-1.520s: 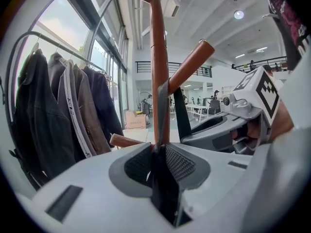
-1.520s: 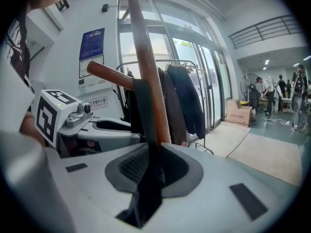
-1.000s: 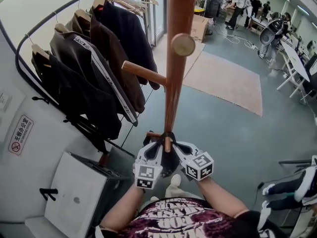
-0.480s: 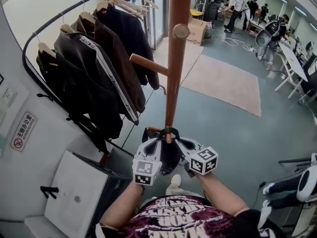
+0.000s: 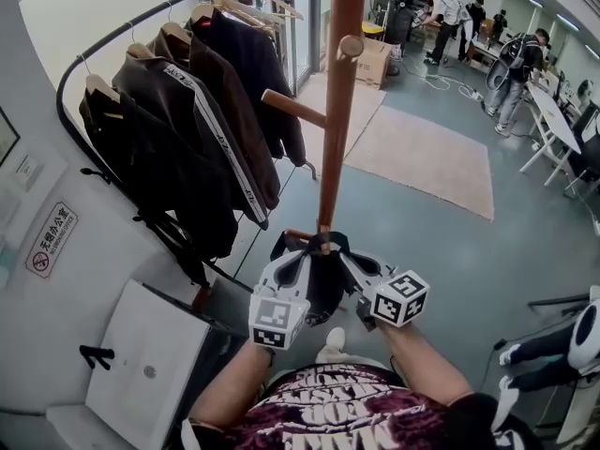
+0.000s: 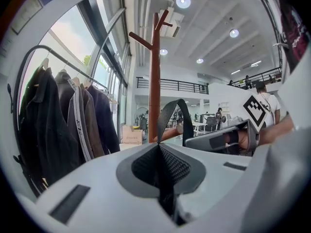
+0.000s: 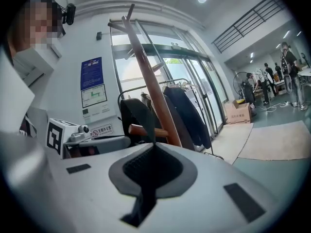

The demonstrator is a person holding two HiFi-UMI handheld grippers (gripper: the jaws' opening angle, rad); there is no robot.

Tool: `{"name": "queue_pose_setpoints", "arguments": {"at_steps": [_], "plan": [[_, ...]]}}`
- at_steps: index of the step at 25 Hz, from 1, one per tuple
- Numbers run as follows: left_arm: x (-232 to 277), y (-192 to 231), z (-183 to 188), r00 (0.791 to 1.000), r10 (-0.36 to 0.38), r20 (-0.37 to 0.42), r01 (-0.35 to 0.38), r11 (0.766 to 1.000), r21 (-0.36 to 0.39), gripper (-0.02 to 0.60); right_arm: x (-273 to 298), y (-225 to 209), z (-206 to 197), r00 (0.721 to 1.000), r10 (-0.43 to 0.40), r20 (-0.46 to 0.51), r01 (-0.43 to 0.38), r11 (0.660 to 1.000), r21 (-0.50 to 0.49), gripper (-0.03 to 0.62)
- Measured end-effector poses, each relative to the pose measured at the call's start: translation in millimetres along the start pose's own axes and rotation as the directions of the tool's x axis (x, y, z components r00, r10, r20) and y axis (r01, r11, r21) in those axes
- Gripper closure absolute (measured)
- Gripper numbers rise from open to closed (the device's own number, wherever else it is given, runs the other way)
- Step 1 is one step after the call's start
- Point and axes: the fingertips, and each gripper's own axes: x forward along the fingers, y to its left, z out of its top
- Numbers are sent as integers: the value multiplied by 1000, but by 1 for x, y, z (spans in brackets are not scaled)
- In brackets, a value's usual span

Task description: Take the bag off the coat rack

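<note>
The brown coat rack pole (image 5: 335, 111) rises in the middle of the head view, with a low peg (image 5: 298, 235) near its foot. A black bag (image 5: 323, 289) hangs there between both grippers, its straps looped up by the low peg. My left gripper (image 5: 300, 253) is shut on one black strap (image 6: 164, 118). My right gripper (image 5: 347, 255) is shut on the other strap (image 7: 134, 116), close to the peg (image 7: 146, 130). The two grippers face each other across the pole. The bag's lower body is hidden behind the grippers.
A curved garment rail with dark jackets (image 5: 178, 129) stands to the left. A white cabinet (image 5: 150, 364) sits at the lower left. A beige rug (image 5: 422, 157) and a cardboard box (image 5: 375, 59) lie beyond the pole. People (image 5: 450, 7) stand at the far back.
Both grippers stay shut on the straps by the low peg. The head view has shifted, so the pole's upper pegs sit higher and smaller in the picture.
</note>
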Motion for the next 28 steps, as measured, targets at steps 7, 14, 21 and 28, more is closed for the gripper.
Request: {"name": "queue_pose_setpoints", "arguments": {"at_steps": [7, 14, 21, 28], "plan": [[-25, -11, 13, 1000, -13, 25, 12, 999, 33, 574, -16, 24, 7, 1000, 4, 29, -3, 999, -34, 586], [-54, -24, 21, 999, -26, 44, 25, 999, 40, 574, -35, 52, 9, 999, 8, 49, -6, 998, -56, 586], [-81, -37, 23, 997, -49, 51, 47, 998, 44, 574, -53, 77, 5, 998, 0, 63, 4, 998, -64, 586], [-110, -51, 23, 996, -74, 58, 72, 996, 46, 574, -72, 103, -4, 997, -13, 78, 18, 998, -63, 586]]}}
